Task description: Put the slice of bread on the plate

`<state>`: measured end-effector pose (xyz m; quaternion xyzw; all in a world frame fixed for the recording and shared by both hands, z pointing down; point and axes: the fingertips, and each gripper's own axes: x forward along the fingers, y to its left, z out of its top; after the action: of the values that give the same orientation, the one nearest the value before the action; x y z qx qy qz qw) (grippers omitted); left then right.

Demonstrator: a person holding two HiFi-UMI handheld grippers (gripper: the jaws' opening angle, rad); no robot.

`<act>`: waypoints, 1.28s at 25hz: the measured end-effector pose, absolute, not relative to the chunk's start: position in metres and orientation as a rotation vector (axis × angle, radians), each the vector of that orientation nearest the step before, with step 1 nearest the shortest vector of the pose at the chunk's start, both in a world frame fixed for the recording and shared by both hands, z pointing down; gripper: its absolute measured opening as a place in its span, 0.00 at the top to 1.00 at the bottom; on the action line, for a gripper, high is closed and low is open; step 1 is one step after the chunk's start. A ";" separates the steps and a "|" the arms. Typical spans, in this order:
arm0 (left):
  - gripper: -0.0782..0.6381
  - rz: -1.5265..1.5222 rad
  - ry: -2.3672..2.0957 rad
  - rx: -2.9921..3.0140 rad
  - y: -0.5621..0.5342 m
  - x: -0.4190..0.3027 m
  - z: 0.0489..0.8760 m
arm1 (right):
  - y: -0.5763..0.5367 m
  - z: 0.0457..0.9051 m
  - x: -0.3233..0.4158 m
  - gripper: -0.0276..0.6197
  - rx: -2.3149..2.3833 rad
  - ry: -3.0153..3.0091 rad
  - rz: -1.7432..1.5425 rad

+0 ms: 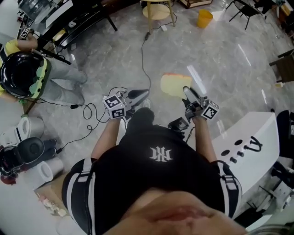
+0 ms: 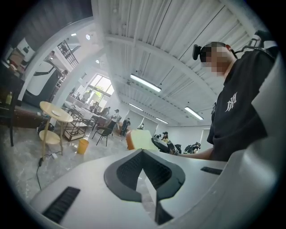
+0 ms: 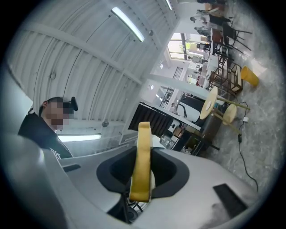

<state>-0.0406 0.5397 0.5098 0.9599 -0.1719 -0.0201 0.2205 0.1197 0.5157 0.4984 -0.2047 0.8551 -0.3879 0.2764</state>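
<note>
The slice of bread (image 1: pixel 174 85), pale yellow with a darker crust, hangs in the air over the grey floor in the head view. My right gripper (image 1: pixel 187 93) is shut on it. The right gripper view shows the slice (image 3: pixel 144 134) edge-on and upright between the dark pads (image 3: pixel 157 166). In the left gripper view the bread (image 2: pixel 139 139) is ahead, held by the right gripper (image 2: pixel 161 144). My left gripper (image 1: pixel 140 95) is beside it to the left, shut with nothing in it, its tips (image 2: pixel 143 153) meeting. A small pale dish (image 2: pixel 56 112) lies on a round wooden table (image 2: pixel 47 107).
A yellow bucket (image 1: pixel 205 18) stands on the floor beyond the round table (image 1: pixel 156 10). A black cable (image 1: pixel 143 59) runs across the floor. A white machine (image 1: pixel 257 147) is at the right. A seated person with a black helmet (image 1: pixel 20 73) is at the left, with chairs farther off.
</note>
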 end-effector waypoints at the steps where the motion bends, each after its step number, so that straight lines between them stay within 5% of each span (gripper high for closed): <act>1: 0.88 -0.069 -0.472 2.653 0.530 -0.041 0.509 | 0.507 0.497 0.115 0.82 -0.548 2.307 -1.043; 32: 0.88 -0.121 -0.432 2.662 0.211 -0.083 0.520 | 0.204 0.487 0.058 0.82 -0.538 2.343 -1.017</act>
<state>-0.0831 0.2105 0.5203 0.9621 -0.1561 -0.0437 0.2192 0.0576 0.2042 0.4872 -0.1988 0.8662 -0.3760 0.2624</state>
